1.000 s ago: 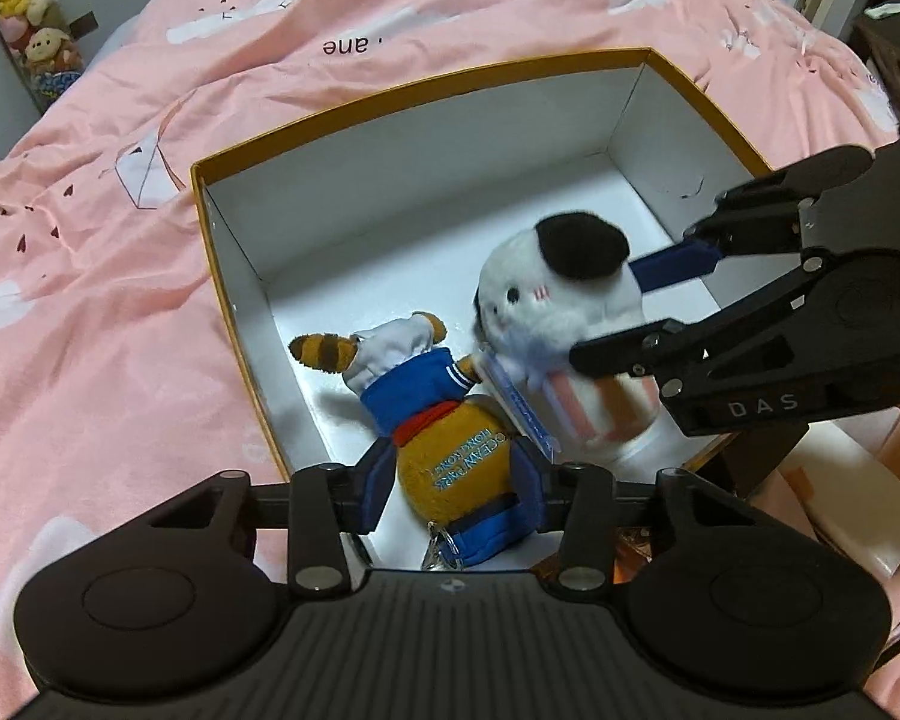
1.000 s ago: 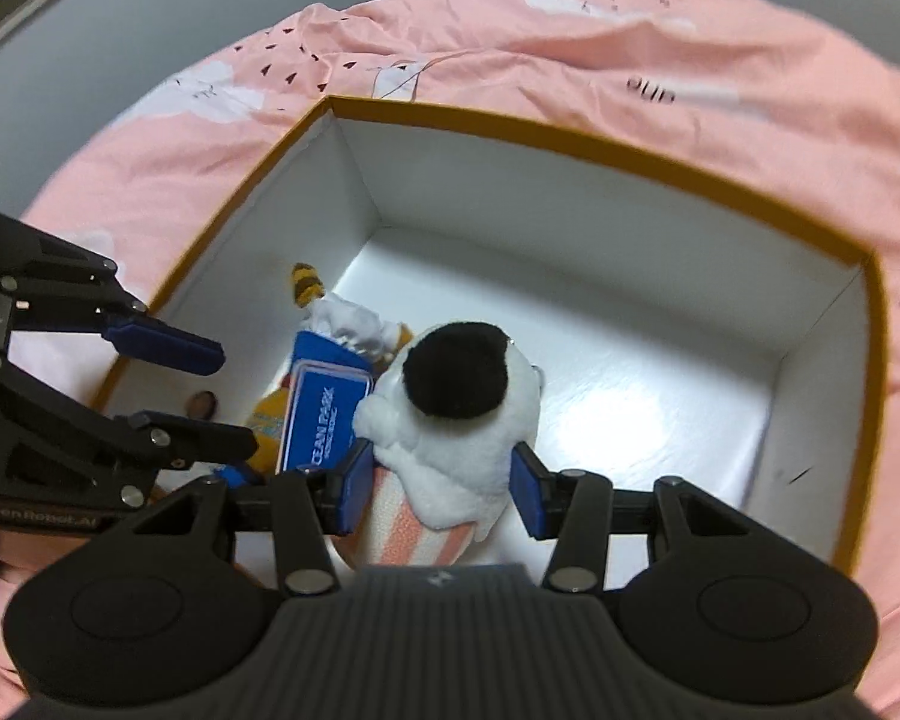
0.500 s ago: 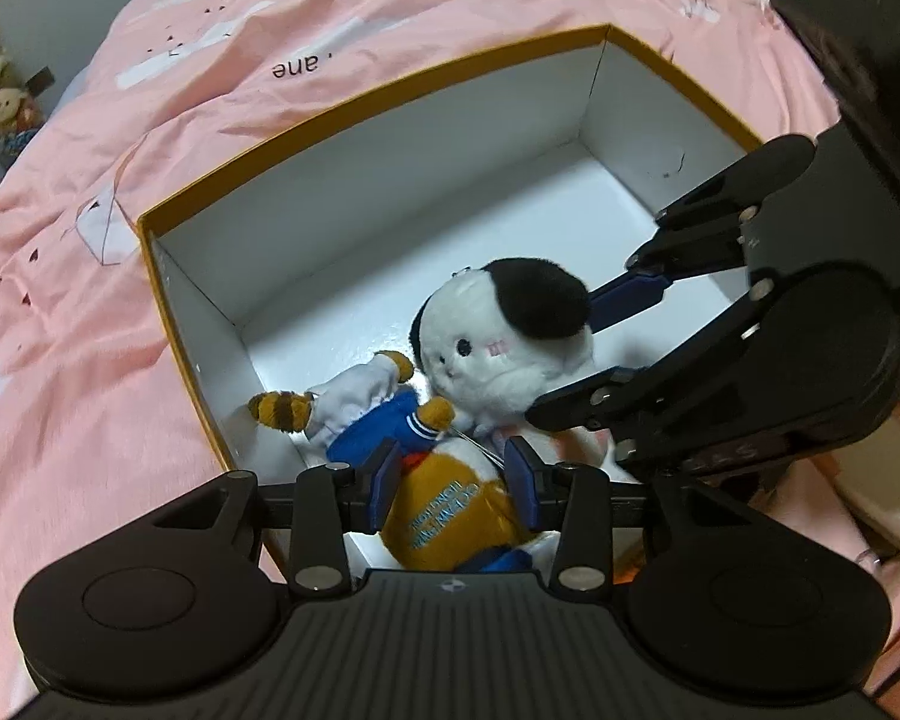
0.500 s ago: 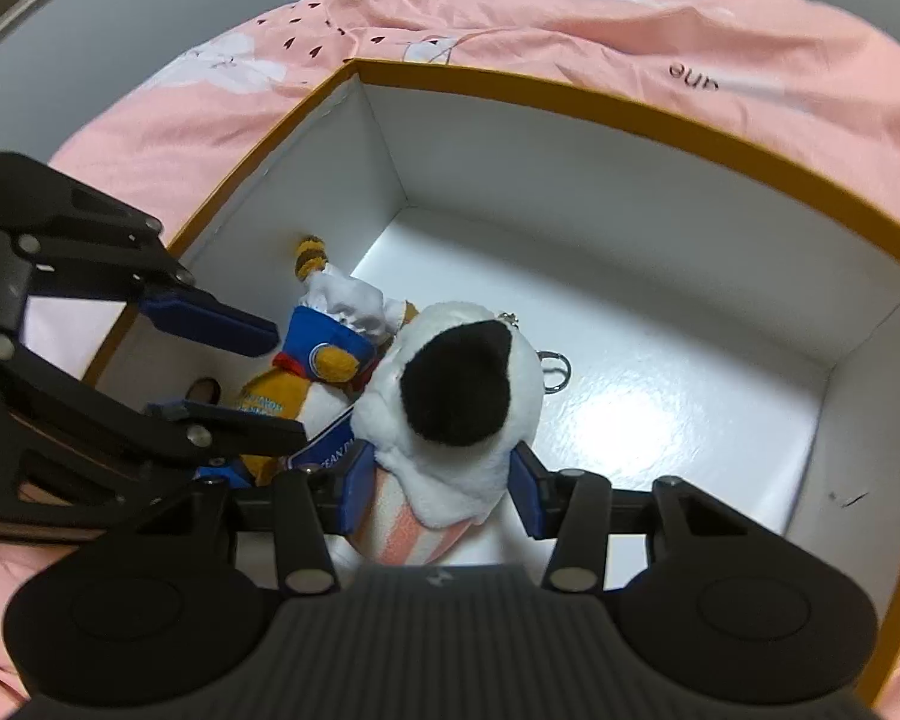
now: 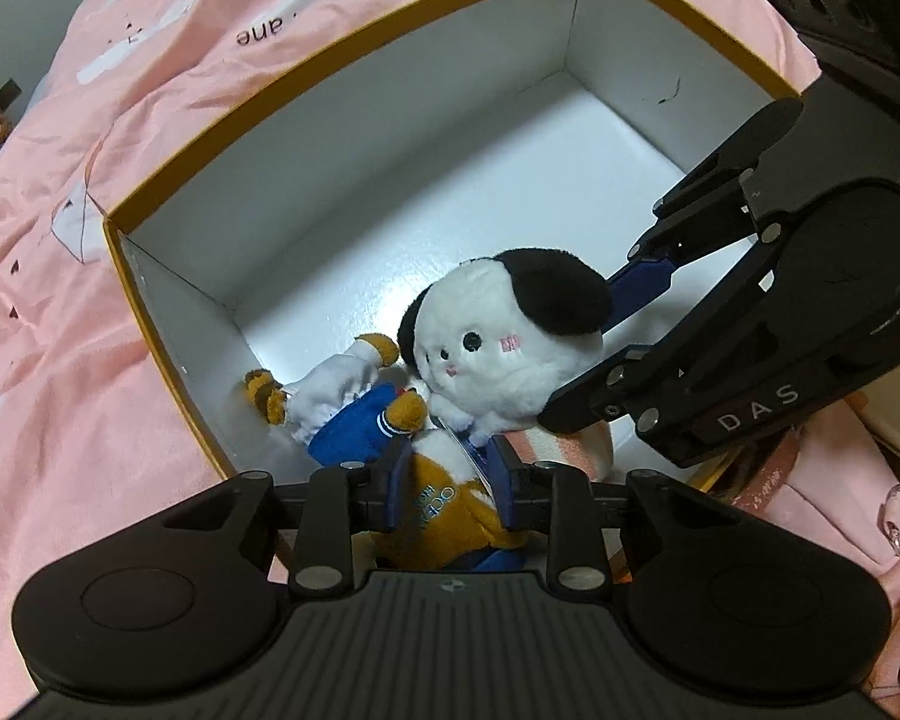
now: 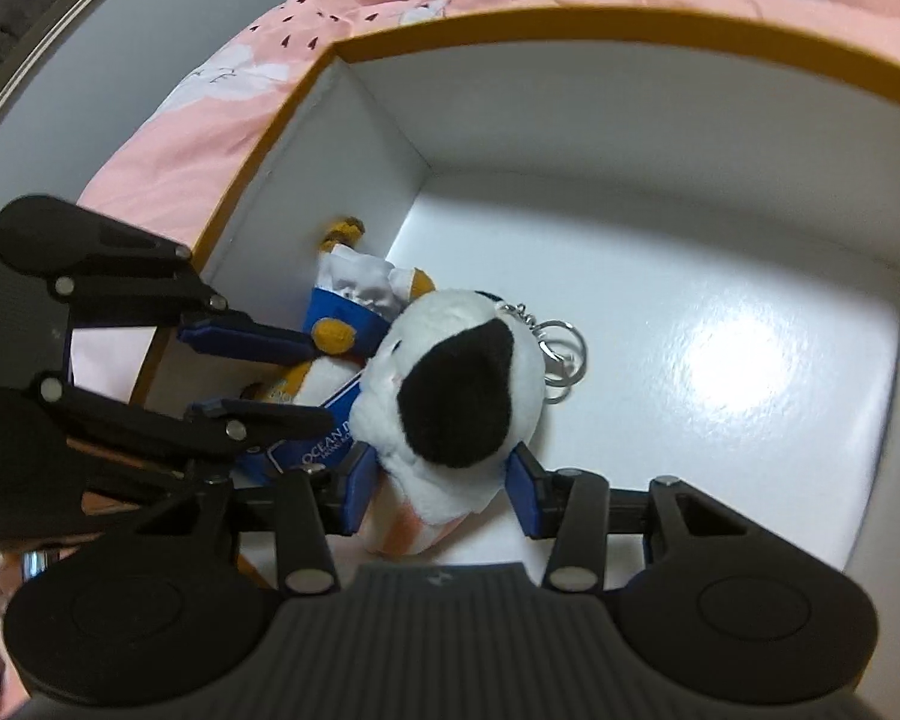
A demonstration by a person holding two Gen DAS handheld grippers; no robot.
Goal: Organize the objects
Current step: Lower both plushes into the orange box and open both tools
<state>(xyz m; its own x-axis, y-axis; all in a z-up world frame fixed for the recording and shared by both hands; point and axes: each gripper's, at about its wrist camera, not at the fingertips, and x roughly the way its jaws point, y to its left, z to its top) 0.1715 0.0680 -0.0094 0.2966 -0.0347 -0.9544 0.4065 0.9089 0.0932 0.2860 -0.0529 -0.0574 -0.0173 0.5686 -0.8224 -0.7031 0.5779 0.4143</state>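
Box (image 5: 150, 276), two plush toys (image 5: 510, 348) inside

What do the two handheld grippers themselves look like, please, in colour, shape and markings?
Both are matte black. The left gripper and the right gripper each have a ribbed housing flanked by two round discs, linkage arms with silver rivets, and blue finger pads. Seen from the left wrist, the right gripper's side reads "DAS". No cables or sleeves are visible.

In my left gripper (image 5: 448, 480) I see an orange-brown plush (image 5: 444, 510) with blue jacket and white hat, in my right gripper (image 6: 440, 495) a white plush (image 6: 450, 384) with black patch, inside a white box (image 5: 342, 48) with mustard-yellow rim, on a pink bedsheet (image 5: 60, 312).
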